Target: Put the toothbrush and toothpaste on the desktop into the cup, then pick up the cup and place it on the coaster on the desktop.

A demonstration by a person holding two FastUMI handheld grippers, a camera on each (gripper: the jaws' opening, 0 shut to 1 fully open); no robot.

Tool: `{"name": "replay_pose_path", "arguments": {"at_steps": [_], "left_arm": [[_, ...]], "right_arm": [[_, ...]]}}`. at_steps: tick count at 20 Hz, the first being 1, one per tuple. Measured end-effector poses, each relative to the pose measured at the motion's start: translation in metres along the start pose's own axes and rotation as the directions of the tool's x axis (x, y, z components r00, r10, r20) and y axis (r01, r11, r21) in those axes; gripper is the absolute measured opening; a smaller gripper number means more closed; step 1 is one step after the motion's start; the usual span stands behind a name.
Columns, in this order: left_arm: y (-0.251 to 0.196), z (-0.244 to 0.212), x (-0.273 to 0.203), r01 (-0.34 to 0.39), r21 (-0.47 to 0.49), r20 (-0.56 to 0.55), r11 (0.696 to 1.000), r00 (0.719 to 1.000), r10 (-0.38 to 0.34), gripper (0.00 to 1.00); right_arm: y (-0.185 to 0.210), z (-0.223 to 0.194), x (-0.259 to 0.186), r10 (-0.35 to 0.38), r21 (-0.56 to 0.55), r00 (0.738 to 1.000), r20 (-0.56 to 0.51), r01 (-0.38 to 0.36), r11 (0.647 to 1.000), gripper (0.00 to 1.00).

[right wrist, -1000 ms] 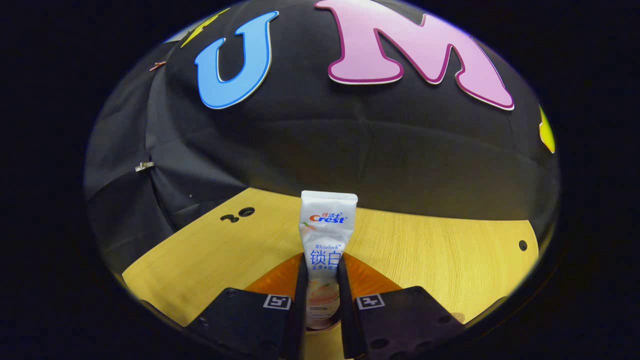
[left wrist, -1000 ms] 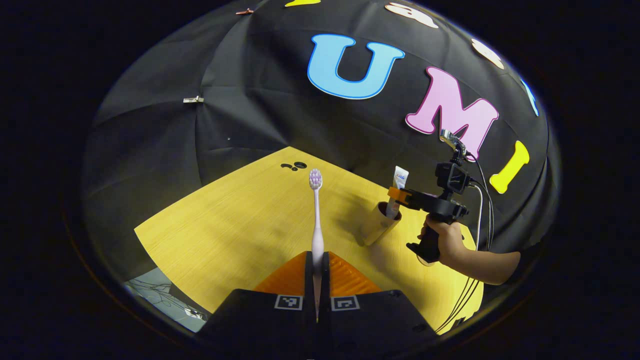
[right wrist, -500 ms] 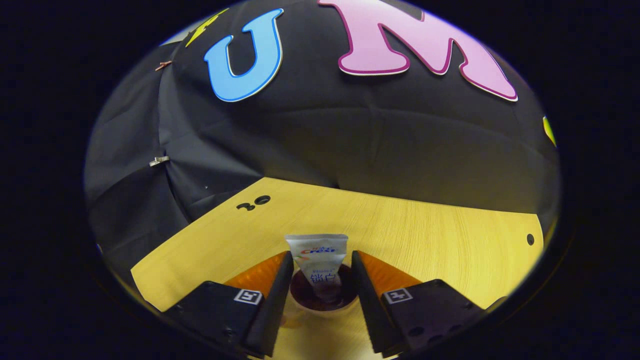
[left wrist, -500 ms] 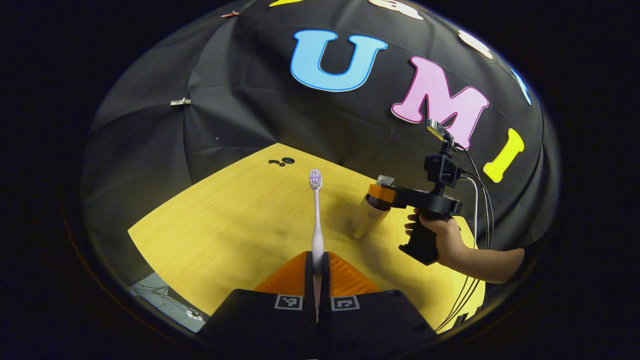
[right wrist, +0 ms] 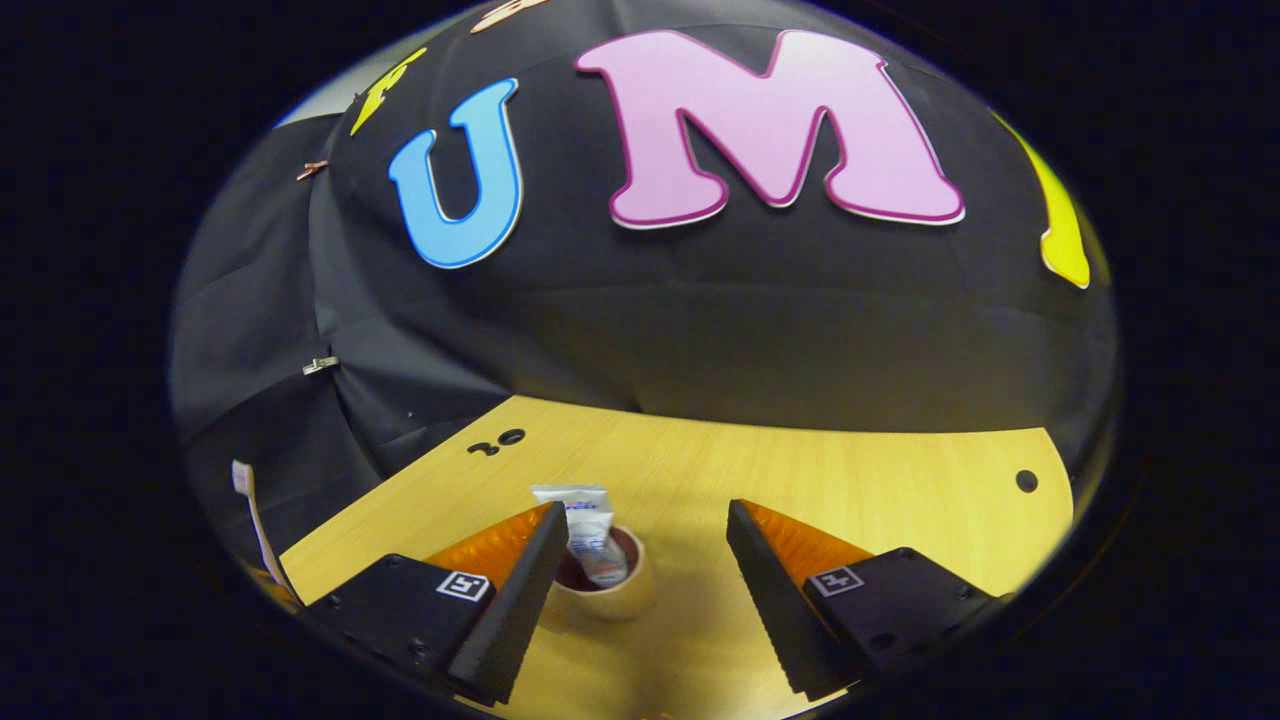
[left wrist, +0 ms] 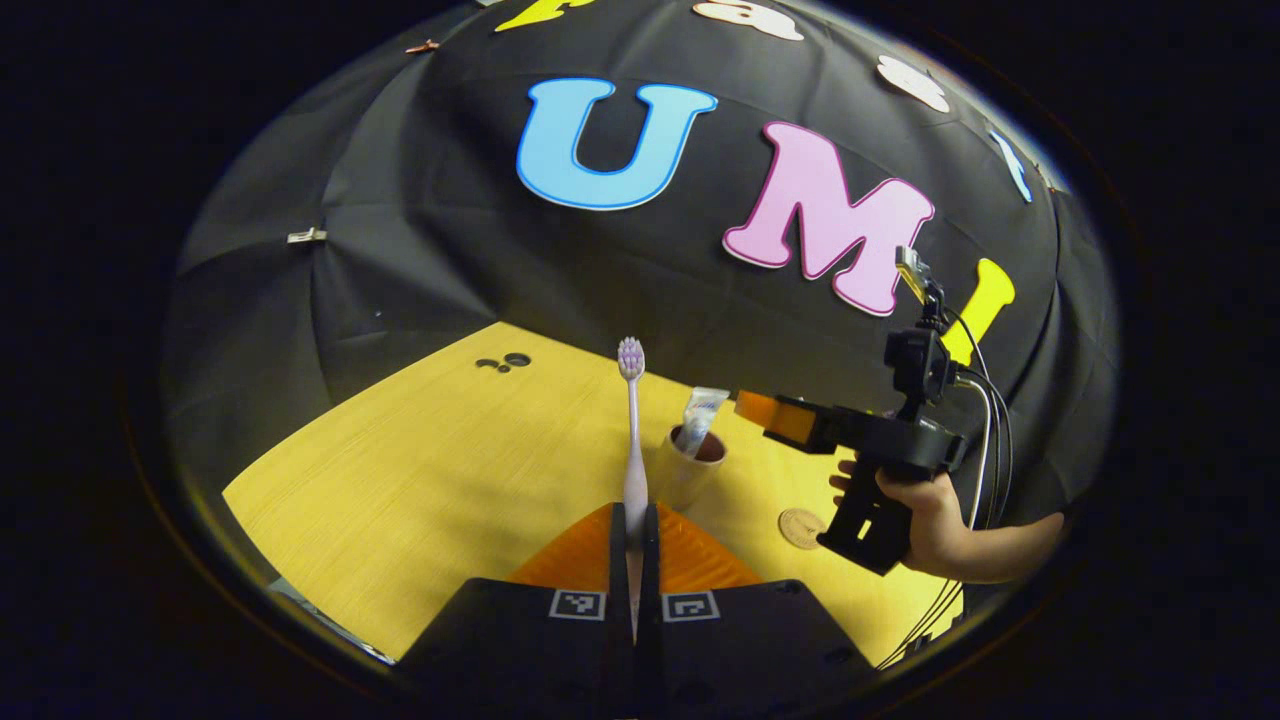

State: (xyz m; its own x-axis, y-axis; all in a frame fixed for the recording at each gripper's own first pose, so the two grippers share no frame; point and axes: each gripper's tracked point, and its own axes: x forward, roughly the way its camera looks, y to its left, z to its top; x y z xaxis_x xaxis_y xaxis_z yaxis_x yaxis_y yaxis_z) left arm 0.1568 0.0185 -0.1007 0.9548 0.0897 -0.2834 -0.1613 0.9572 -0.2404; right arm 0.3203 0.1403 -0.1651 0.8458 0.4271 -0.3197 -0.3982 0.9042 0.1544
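On the desktop [right wrist: 850, 490], near its middle: one cup [right wrist: 600, 590], upright, with the toothpaste [right wrist: 590, 530] now standing in it, leaning against the rim. A second ago the right gripper [right wrist: 645, 590] pinched that tube above the cup; half a second ago its fingers had parted around it; now they are spread wide and empty, drawn back and to the cup's right. First item: delivered.

Left gripper [left wrist: 632, 530]: fingers pressed together on the toothbrush [left wrist: 632, 430] handle, brush upright, bristles at top. Grip unchanged across the second. In the left gripper view the cup [left wrist: 690, 465] has come closer, just beside the brush.

Coaster [left wrist: 802, 527]: flat on the desktop [left wrist: 430, 470], near the cup, under the person's hand [left wrist: 925, 515] holding the right gripper [left wrist: 770, 415].

Remaining, by judgement: toothbrush into the cup beside the tube, then cup onto coaster. The leaning tube narrows the opening.
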Motion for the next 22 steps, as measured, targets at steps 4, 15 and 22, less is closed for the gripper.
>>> {"name": "replay_pose_path", "arguments": {"at_steps": [4, 15, 22], "left_arm": [[-0.027, 0.024, 0.027, 0.069, 0.041, 0.043, 0.997, 0.997, -0.071, 0.06], [-0.05, 0.07, 0.124, 0.121, 0.049, 0.191, 0.991, 0.973, -0.128, 0.06], [-0.053, 0.073, 0.184, 0.095, 0.067, 0.28, 0.993, 0.954, -0.11, 0.06]], "right_arm": [[-0.05, 0.01, -0.019, -0.083, 0.028, 0.996, 0.019, 0.082, 0.996, 0.98], [-0.197, 0.002, -0.083, -0.351, 0.078, 0.936, 0.033, 0.348, 0.934, 0.98], [-0.255, -0.019, -0.119, -0.475, 0.081, 0.88, 0.0, 0.474, 0.877, 0.98]]}}
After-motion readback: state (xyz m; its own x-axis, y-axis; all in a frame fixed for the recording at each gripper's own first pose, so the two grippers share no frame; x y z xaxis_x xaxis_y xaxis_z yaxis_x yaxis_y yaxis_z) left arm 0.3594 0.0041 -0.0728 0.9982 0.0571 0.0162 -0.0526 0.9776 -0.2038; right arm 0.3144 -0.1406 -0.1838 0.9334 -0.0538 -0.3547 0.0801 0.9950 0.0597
